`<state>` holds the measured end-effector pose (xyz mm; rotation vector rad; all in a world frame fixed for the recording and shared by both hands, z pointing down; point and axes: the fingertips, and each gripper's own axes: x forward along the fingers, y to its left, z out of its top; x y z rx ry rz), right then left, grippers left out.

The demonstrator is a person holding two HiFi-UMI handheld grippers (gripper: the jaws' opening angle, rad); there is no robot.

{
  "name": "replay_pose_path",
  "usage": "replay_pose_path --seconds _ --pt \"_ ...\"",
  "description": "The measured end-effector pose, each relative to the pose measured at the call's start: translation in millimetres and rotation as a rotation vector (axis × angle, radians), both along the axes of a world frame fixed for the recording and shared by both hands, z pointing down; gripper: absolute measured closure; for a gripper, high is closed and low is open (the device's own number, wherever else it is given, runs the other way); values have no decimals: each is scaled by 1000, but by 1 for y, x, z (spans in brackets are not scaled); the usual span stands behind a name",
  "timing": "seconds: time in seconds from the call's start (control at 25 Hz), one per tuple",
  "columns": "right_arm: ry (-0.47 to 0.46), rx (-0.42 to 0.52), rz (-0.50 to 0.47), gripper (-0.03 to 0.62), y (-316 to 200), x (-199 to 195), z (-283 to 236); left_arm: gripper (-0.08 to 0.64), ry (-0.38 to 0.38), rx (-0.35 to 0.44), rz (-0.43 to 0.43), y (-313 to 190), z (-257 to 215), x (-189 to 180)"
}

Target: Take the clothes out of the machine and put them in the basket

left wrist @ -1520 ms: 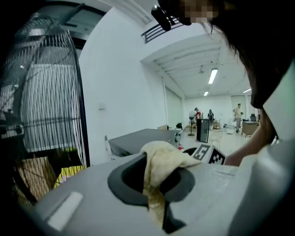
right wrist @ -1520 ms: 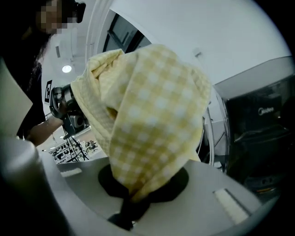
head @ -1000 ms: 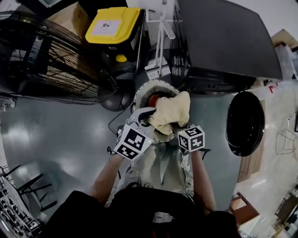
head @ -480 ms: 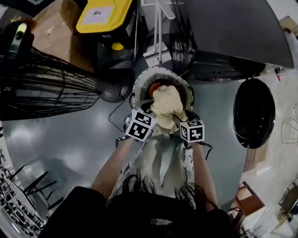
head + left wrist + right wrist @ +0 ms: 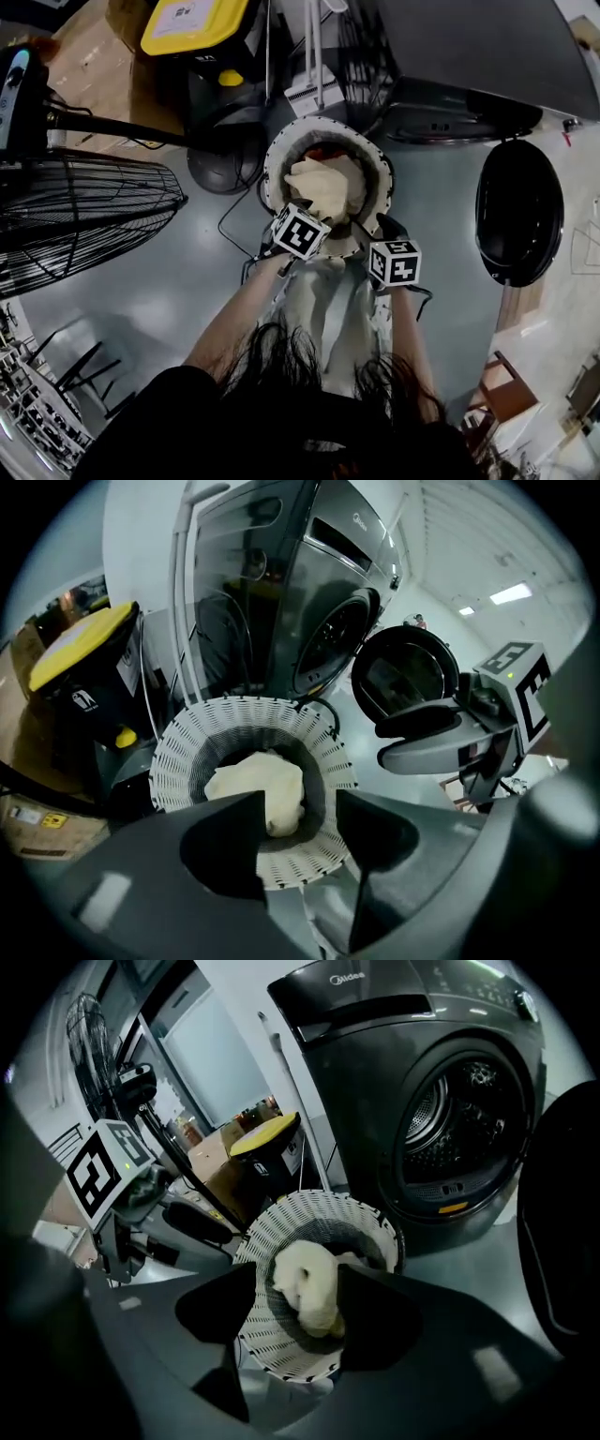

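Note:
A cream cloth [image 5: 323, 187] lies bunched in the white slatted basket [image 5: 275, 169] on the floor, with something red [image 5: 325, 152] behind it. In front of the basket stands the dark grey washing machine [image 5: 375, 1072], its round door [image 5: 518, 211] swung open. My left gripper [image 5: 305, 208] hangs over the basket's near rim, open and empty; the cloth [image 5: 258, 785] shows past its jaws. My right gripper [image 5: 370, 230] is beside it at the rim. Its jaws have just been opening and stand open; the cloth [image 5: 309, 1283] lies below them, free of both pads.
A large black floor fan [image 5: 75, 216] stands at the left, its base [image 5: 220, 164] next to the basket. A yellow-lidded bin [image 5: 192, 19] and a cardboard box [image 5: 84, 66] sit behind. A black cable [image 5: 230, 234] trails on the grey floor.
The cloth, held up over the basket a second ago, now lies inside it. Both grippers have come down to the rim, and the right jaws have opened off the cloth.

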<state>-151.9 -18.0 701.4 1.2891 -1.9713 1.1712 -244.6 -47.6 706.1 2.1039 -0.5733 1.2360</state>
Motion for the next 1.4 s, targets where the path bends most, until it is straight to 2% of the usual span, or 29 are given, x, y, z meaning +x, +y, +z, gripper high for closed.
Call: replay_pose_path --seconds 0.28,0.56,0.8,1.0,1.4 --pt "-18 73 15 308 -11 -3 -23 339 41 -30 -29 13 -9 -1" --pt "-66 156 22 337 -16 -8 -70 340 132 26 -79 9 -52 5" --pt "-114 232 54 403 -14 -9 -128 365 230 95 -105 10 -110 15" --pt "-119 284 59 414 -15 -4 -176 365 283 145 -125 10 -156 11" --pt "-139 395 85 448 -4 -4 -264 365 350 207 -78 30 -225 -6"
